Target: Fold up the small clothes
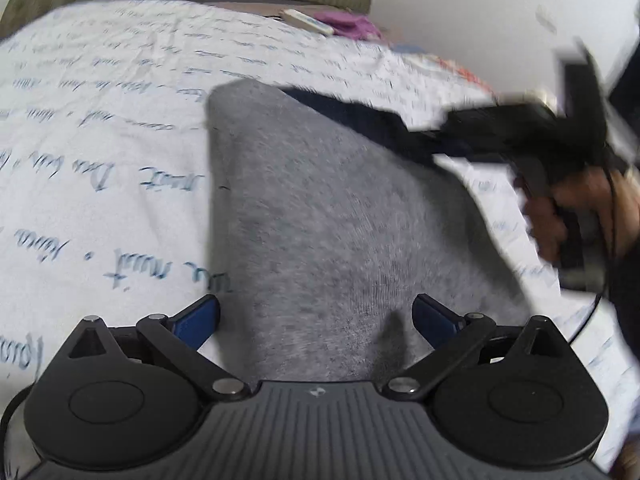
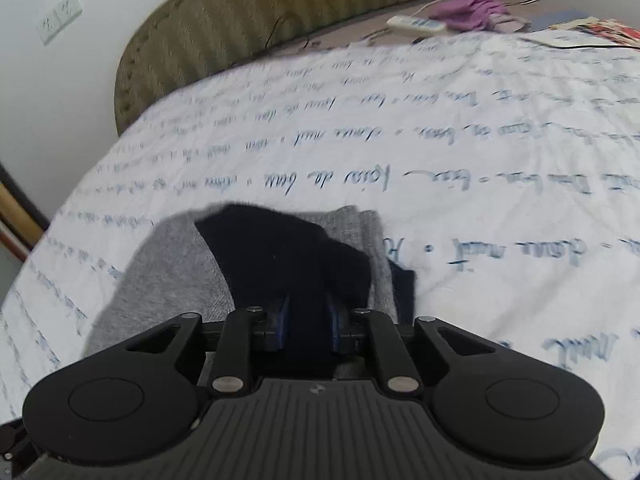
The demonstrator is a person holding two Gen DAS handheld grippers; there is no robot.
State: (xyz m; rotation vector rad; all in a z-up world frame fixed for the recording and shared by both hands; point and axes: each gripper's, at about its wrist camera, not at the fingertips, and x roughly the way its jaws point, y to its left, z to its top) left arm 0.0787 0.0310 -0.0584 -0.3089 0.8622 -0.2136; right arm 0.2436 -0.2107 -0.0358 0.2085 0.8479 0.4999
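A grey garment (image 1: 320,200) lies flat on a white bedsheet (image 1: 100,120) printed with blue handwriting. My left gripper (image 1: 316,308) hovers open over its near end, blue pads wide apart with nothing between them. A dark navy part of the garment (image 1: 352,116) stretches from its far corner to my right gripper (image 1: 436,144), which a hand (image 1: 560,216) holds. In the right wrist view the right gripper (image 2: 309,316) stands with its pads close together, and the navy cloth (image 2: 280,248) fills the gap and drapes over the grey garment (image 2: 168,272).
An olive striped pillow (image 2: 280,8) lies at the head of the bed. Beside it are a white remote (image 2: 416,23) and a purple cloth (image 2: 468,8). Wall sockets (image 2: 60,16) sit at the left, with the bed's wooden edge (image 2: 16,216) below them.
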